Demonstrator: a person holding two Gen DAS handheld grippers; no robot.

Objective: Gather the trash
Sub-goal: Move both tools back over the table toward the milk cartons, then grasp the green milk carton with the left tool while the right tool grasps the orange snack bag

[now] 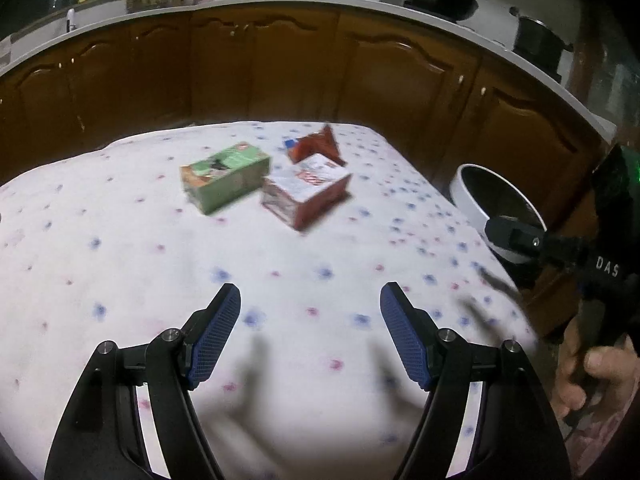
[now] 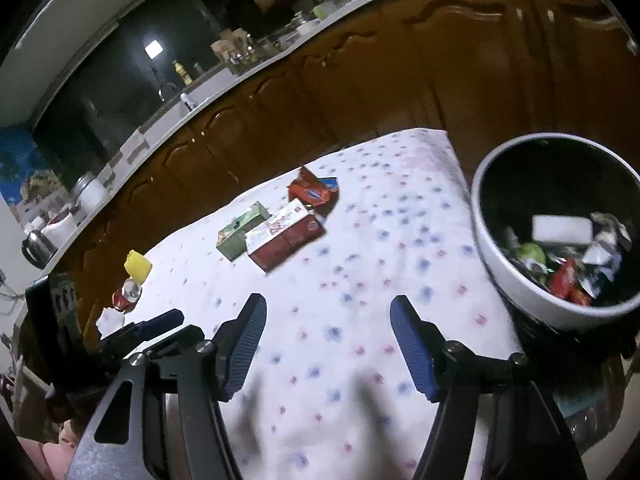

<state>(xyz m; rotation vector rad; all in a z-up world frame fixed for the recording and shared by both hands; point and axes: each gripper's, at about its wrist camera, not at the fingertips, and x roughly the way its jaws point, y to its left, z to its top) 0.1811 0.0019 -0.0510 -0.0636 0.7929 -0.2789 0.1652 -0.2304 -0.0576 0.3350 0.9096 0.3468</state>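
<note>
Left wrist view: the left gripper (image 1: 310, 300) hangs over the surface (image 1: 120, 280), which is covered by a white cloth with blue and red dots. Its jaws are spread wide with only cloth between the blue pads. At twelve o'clock from them, well apart, lie three pieces of trash close together: a green box (image 1: 226, 178) at about eleven, a red-and-white box (image 1: 306, 194) just beside it at twelve, and a red wrapper (image 1: 316, 146) touching the far side of that box. At two o'clock a white bin (image 1: 472, 188) stands just off the surface's right edge. The right gripper (image 1: 516, 236) reaches in from three o'clock in front of the bin, and the hand (image 1: 592, 372) that carries it shows at four o'clock.

Right wrist view: the right gripper (image 2: 328, 320) also has its jaws spread, with nothing between them. The green box (image 2: 242, 230), the red-and-white box (image 2: 284, 234) and the red wrapper (image 2: 314, 192) sit at eleven to twelve o'clock. At nine to ten o'clock, near the surface's left edge, are a yellow sponge-like block (image 2: 138, 266), a red can (image 2: 128, 294) lying just beside it, and a crumpled white scrap (image 2: 110, 320). The white bin (image 2: 504, 280) at two o'clock already holds mixed trash, among it a white block, red wrappers and something green. One finger of the left gripper (image 2: 160, 320) shows at nine o'clock.
</note>
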